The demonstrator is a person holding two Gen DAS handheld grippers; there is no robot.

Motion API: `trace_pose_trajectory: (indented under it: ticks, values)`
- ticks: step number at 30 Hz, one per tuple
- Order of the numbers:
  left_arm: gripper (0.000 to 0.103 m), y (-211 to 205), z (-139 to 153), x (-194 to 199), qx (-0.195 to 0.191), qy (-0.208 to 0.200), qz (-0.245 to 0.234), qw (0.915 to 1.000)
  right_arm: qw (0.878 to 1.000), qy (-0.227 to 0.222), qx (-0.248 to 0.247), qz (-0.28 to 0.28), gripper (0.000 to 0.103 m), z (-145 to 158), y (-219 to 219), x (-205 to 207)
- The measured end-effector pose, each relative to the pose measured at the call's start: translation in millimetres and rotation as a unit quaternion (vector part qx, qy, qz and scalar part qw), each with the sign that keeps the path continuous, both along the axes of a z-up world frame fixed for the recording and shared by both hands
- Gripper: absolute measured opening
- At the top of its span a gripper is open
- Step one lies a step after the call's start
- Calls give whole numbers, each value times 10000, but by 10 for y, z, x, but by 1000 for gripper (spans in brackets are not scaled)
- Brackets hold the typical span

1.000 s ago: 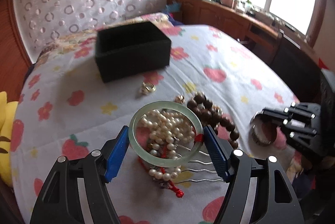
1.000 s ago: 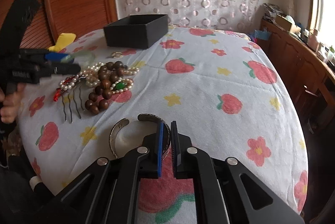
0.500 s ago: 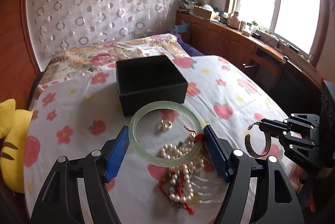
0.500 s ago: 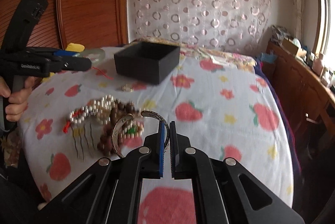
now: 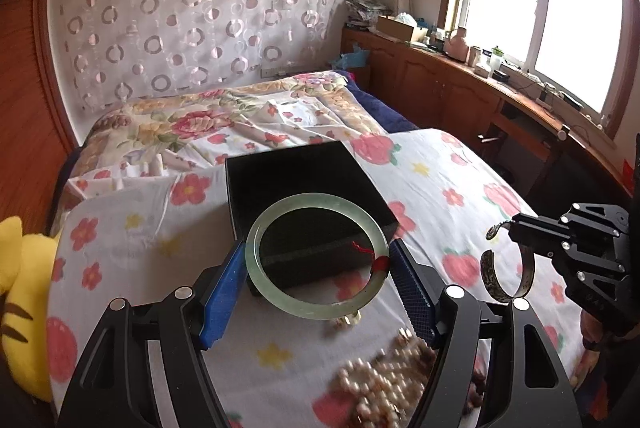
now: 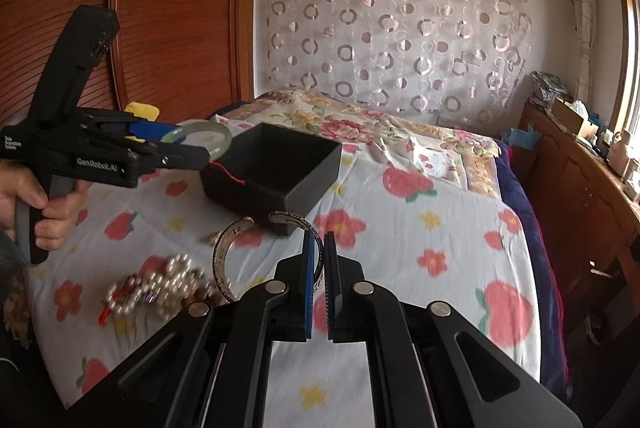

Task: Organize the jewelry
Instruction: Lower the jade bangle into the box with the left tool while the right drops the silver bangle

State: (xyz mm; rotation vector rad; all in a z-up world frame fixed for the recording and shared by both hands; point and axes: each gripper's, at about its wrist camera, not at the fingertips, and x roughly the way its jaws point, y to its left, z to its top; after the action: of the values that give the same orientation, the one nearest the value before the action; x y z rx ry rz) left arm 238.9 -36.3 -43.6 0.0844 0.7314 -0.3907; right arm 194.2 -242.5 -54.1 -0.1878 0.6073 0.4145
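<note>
My left gripper (image 5: 318, 270) is shut on a pale green jade bangle (image 5: 264, 290) with a red thread, held in the air over the near edge of the open black box (image 5: 296, 172). It also shows in the right wrist view (image 6: 202, 138), where the bangle (image 6: 224, 136) hangs beside the box (image 6: 276, 168). My right gripper (image 6: 319, 248) is shut on a silver cuff bracelet (image 6: 222, 260), held above the bedspread short of the box. The cuff (image 5: 494, 280) also shows in the left wrist view. Pearls and beads (image 6: 160, 284) lie on the cloth.
A small gold ring (image 5: 348, 320) lies on the strawberry-print bedspread (image 5: 440, 180) just before the box. A yellow plush toy (image 5: 20, 292) sits at the left edge. A wooden cabinet (image 5: 460, 88) with clutter runs under the window on the right.
Both grippers have risen and moved forward toward the black box. The bangle now hangs over the box's near edge; the cuff has been lifted off the bedspread and carried closer.
</note>
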Motion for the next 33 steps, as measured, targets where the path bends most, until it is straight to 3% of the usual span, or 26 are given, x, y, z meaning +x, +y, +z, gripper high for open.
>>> trace_pose_trajectory:
  ticks: [13,23,28,33]
  values:
    - [69,-53,-266,726,107,327,-11,9994,9997,-12,63,252,5,76,140,856]
    - [69,6,-332,783,-86,379,-51,9992,9992,170,-19,369,5,-59,298,1163]
    - [80,55,-260,736,-148,243,-3,9996,9990,132,-29,424,5,-9,354,1220]
    - [84,185,-134,648,-156,61,150,9997,9985,148,-18,534,5,-4,459,1284]
